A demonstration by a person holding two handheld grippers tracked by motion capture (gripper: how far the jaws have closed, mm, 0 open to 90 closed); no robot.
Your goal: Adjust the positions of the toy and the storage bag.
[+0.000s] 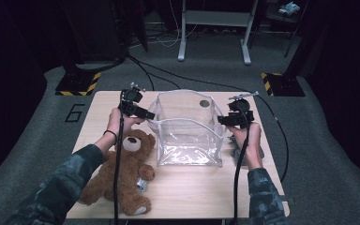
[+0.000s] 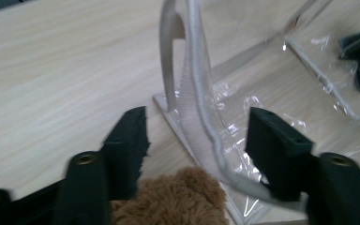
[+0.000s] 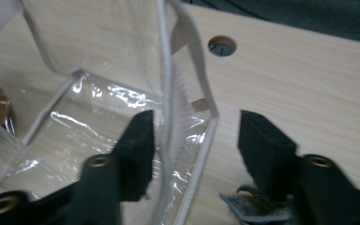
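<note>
Light is falling from above onto the table [image 1: 187, 187], leaving the room around it sinking into near black from nine through three o'clock in the high view. Glare is streaking the bag [image 1: 187, 136] floor at its six o'clock. In both gripper views the near jaws are blurring at six o'clock, and the pictures are looking soft and grainy.

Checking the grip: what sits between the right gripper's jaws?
In the right gripper view, the clear bag's white-edged side wall stands between the open jaws, which do not press it.
</note>
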